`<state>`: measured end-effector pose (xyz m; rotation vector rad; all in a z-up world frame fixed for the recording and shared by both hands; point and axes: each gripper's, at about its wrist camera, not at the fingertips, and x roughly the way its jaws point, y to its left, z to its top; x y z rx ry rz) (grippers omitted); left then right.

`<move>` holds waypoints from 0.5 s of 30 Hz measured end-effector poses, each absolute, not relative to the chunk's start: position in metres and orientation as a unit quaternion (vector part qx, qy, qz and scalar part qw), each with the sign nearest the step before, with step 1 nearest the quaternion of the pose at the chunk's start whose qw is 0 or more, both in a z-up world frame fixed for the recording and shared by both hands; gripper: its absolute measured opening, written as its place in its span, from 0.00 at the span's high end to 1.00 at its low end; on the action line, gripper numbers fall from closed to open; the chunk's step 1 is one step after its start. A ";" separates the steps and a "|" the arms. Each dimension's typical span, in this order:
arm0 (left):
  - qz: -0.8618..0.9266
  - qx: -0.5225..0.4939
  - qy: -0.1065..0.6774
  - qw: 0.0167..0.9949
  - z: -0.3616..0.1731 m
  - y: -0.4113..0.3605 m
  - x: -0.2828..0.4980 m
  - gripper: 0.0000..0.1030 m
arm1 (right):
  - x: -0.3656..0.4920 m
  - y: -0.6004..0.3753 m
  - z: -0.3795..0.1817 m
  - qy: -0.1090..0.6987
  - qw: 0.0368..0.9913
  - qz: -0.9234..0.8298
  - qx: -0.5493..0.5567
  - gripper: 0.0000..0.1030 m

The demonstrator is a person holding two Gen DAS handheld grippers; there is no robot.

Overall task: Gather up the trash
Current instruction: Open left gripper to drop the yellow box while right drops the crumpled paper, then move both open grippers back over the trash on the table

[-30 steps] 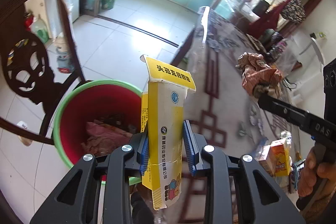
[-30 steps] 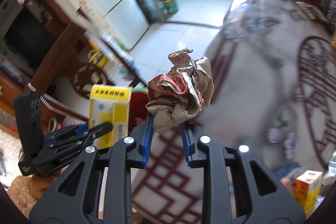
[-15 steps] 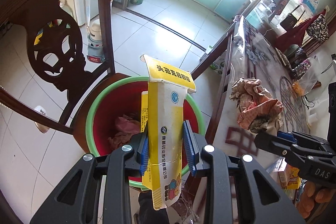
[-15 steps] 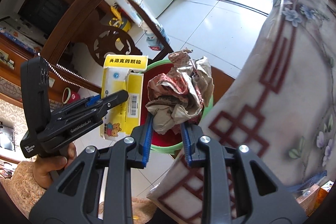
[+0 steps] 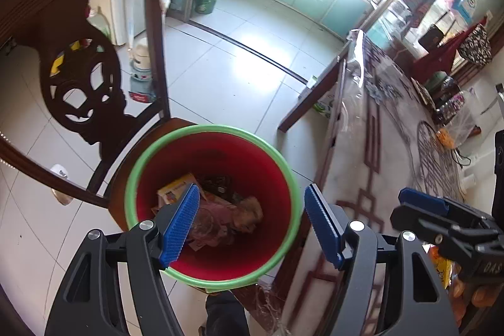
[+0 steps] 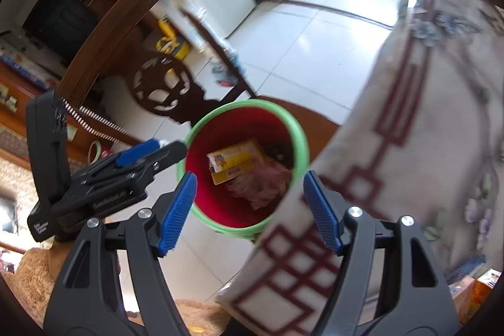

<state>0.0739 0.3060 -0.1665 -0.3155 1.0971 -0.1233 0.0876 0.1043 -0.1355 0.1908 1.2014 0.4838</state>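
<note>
A dark wooden chair (image 5: 132,144) carries the red bin (image 5: 274,178) with a green rim on its seat. Beside it, a table (image 5: 387,153) under a patterned cloth holds an orange carton (image 6: 482,288) near its close edge.

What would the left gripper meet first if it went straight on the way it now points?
Probably the trash heap in the red bin: the open left gripper aims into its mouth, nothing between. Depth is uncertain.
</note>
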 end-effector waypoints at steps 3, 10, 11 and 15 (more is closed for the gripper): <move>-0.079 -0.137 0.521 0.839 -0.164 0.287 0.077 0.36 | 0.087 0.078 -0.131 0.550 0.807 0.192 0.100 0.34; -0.139 -0.109 0.529 0.830 -0.159 0.227 0.082 0.36 | 0.072 -0.009 -0.118 0.522 0.838 0.096 0.129 0.34; -0.148 -0.104 0.530 0.828 -0.158 0.217 0.082 0.36 | 0.069 -0.020 -0.117 0.519 0.840 0.085 0.133 0.34; -0.189 -0.085 0.537 0.818 -0.157 0.170 0.079 0.36 | 0.050 -0.081 -0.116 0.509 0.846 0.023 0.155 0.34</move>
